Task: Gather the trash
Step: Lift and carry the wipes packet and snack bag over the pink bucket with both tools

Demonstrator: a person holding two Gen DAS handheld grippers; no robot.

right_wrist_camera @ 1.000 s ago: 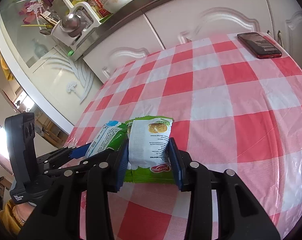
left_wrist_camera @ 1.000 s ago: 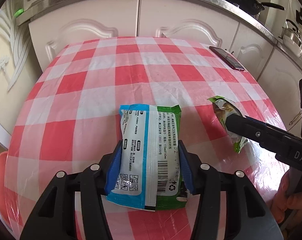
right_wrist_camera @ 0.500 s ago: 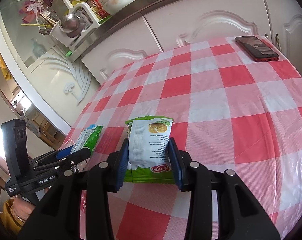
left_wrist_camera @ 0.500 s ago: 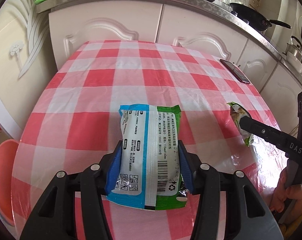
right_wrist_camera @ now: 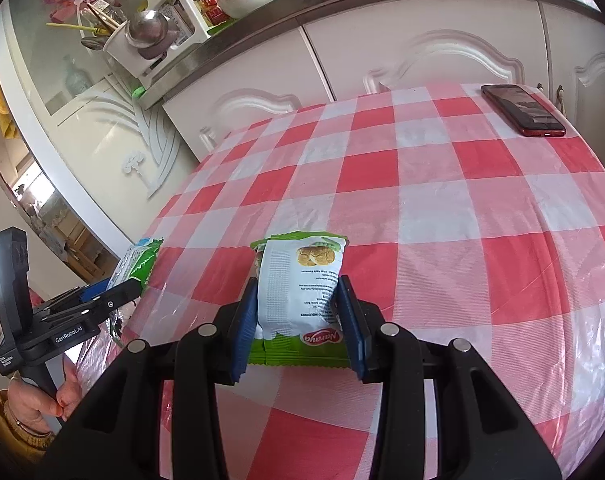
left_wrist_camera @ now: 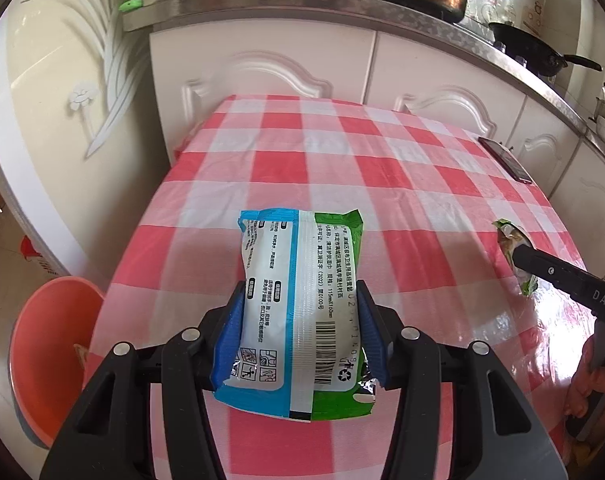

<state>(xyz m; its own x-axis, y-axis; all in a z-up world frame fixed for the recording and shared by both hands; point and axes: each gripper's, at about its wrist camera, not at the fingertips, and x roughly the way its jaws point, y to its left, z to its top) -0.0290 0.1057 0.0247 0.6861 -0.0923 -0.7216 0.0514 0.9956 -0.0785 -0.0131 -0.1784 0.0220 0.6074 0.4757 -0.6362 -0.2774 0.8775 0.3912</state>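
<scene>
Left gripper [left_wrist_camera: 300, 332] displaced toward the left edge of the tabletop [left_wrist_camera: 342, 168] since the earlier frame; orange basin [left_wrist_camera: 46, 356] now more fully exposed beside that edge.

The blue-and-green wipes packet [left_wrist_camera: 298, 312] is clamped between the blue pads of the left gripper, which is part closed on the packet's sides; the packet is carried clear of the checked cloth near the left front corner. The green-and-white snack wrapper [right_wrist_camera: 302, 292] is clamped likewise by the right gripper [right_wrist_camera: 298, 320], narrowly set, above the front edge of the tabletop; little change of position is seen there. A red phone [right_wrist_camera: 522, 110] is seen lying flat near the far right corner. The basin is seen below the table's left edge, with a scrap visible inside. Each handle is gripped by a hand [right_wrist_camera: 34, 400].
</scene>
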